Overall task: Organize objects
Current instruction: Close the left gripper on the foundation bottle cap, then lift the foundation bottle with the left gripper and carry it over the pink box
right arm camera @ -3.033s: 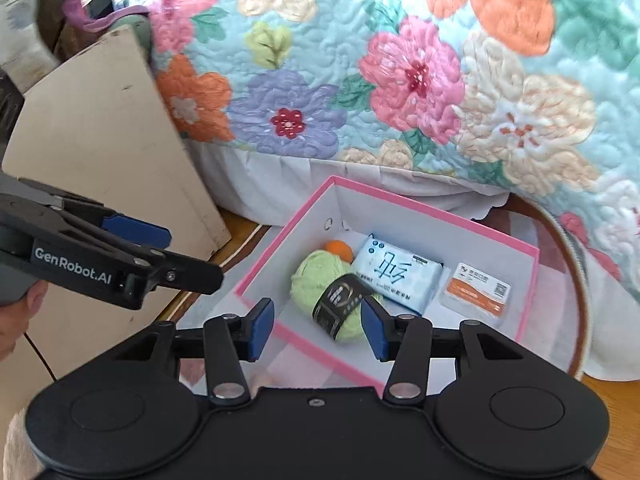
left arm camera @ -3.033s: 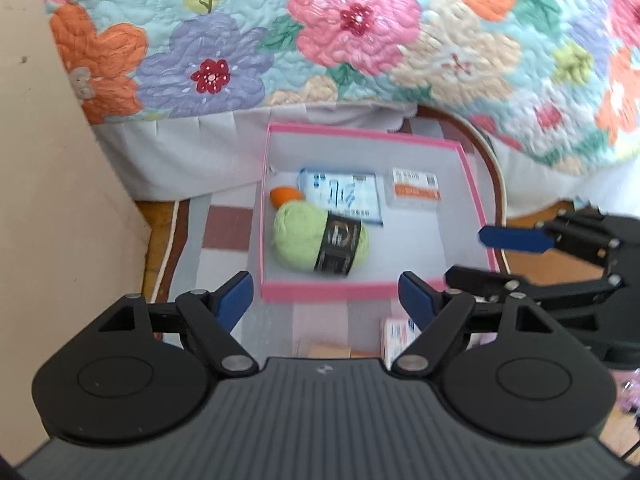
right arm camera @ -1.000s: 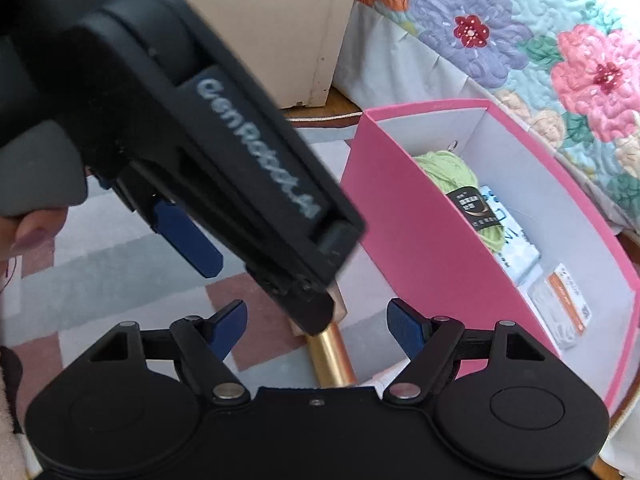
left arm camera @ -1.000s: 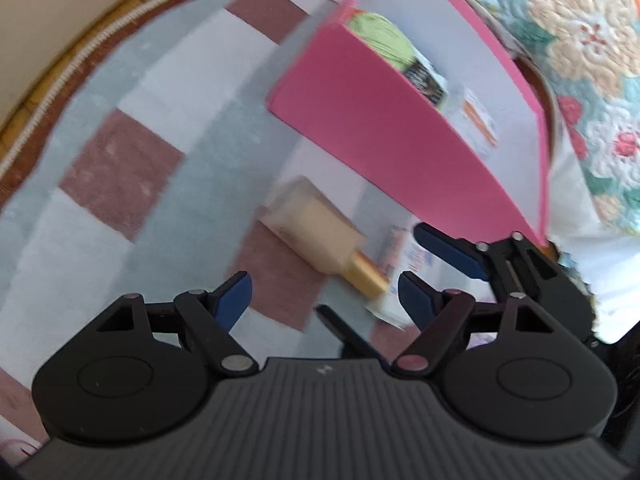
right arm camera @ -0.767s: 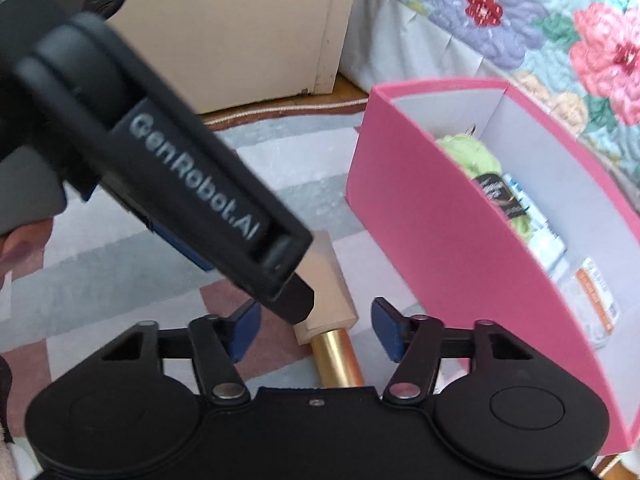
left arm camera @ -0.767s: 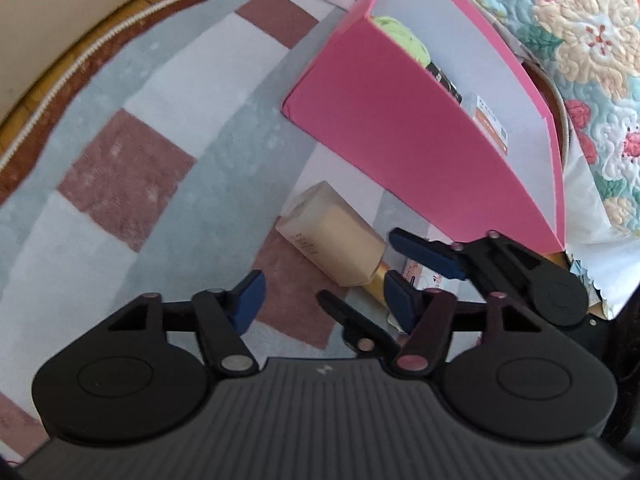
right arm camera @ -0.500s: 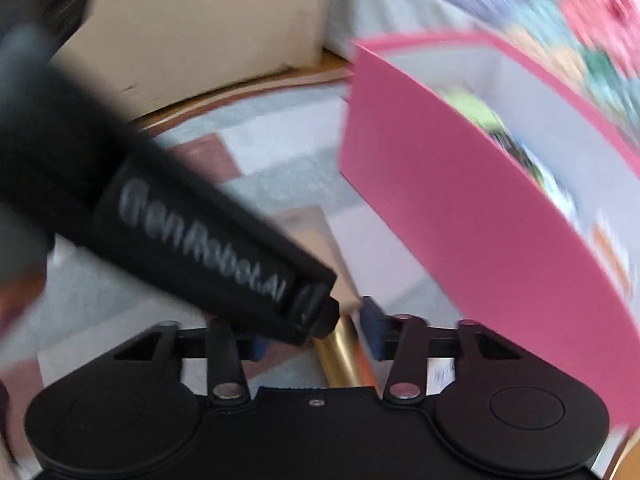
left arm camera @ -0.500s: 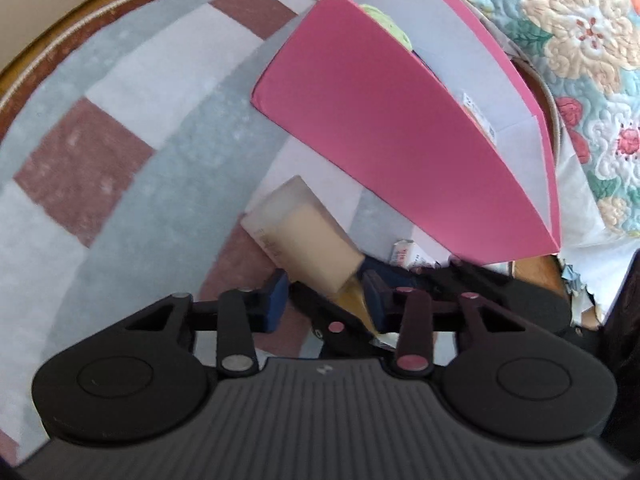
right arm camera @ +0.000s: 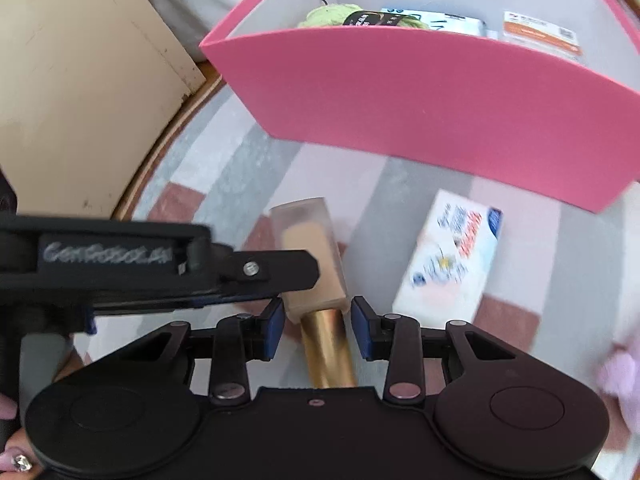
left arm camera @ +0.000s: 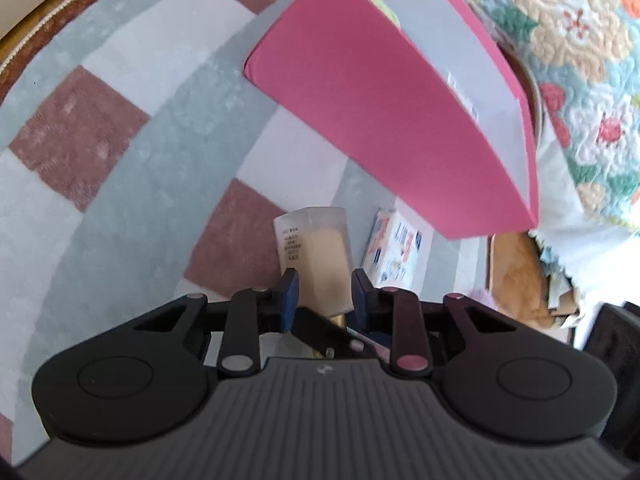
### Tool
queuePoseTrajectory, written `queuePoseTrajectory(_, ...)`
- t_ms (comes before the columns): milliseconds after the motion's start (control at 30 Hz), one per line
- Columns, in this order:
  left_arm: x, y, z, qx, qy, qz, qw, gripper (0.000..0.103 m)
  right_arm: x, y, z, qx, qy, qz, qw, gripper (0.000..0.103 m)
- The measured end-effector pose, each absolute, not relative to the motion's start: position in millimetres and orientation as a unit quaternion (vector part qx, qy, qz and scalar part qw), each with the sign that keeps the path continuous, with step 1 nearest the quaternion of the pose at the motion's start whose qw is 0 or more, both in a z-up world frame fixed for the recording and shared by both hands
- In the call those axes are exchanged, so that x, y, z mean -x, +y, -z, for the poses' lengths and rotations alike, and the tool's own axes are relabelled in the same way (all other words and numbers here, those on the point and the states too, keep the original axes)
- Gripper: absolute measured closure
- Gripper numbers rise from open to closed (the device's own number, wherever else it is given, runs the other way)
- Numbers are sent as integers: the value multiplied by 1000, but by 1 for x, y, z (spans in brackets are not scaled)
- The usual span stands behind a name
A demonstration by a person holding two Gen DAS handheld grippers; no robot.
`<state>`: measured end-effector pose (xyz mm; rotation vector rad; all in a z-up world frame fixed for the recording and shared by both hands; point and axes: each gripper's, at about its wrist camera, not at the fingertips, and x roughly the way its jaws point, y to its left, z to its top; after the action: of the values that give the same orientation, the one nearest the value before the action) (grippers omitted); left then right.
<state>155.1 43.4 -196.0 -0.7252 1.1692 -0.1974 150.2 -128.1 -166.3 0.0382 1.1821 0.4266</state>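
Left hand-held gripper [left arm camera: 325, 294]: brought together on the pale body of a foundation bottle [left arm camera: 316, 248], blue pads pressed to both its sides, bottle lying on the checked rug [left arm camera: 120, 200] just in front of the pink box [right arm camera: 400, 88]. Right hand-held gripper [right arm camera: 318, 326]: jaws just been closing, now clamped at the bottle's other end, pads at either side of the gold cap [right arm camera: 326, 348] where it joins the body. Both tools thus on the same bottle, left one crossing over the body from the side in the right wrist view. White lettering along the left tool's flank smeared, not readable. Small dark print in a few lines on the bottle's label, too fine to read. Beside the bottle on the rug, a white carton [right arm camera: 452, 260] with red and blue print, blurred. Inside the pink box: green yarn [right arm camera: 328, 16] with a black band, and a white pack with an orange label [right arm camera: 540, 32], text illegible.
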Motion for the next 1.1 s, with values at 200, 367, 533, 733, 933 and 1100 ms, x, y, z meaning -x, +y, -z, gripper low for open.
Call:
queuePoseTrajectory(200,-151,38,194,315,539,96,775,79,-135,-119,168,55,522,-205,826,62)
queuePoseTrajectory(367,-150,37,193,310,536,98,779,79,-139,-117,176,69,511,-216,829,62)
queuePoseTrajectory(533,-150,38,192,315,535,97,777,78,-141,-118,176,61,506,-217,833,63)
queuePoseTrajectory(733,-154,41,201,339,564,91,747,50,-148,-150,175,-44,516,-190,834,63)
queuePoseTrajectory(933,-154,28,203,320,557,105,759,53,-148,-159,183,-96,523,-196,824,63)
queuePoseTrajectory(1100,-152,15,198,287,545,126,778,61,-140,-165,189,-116,521,-211,819,63)
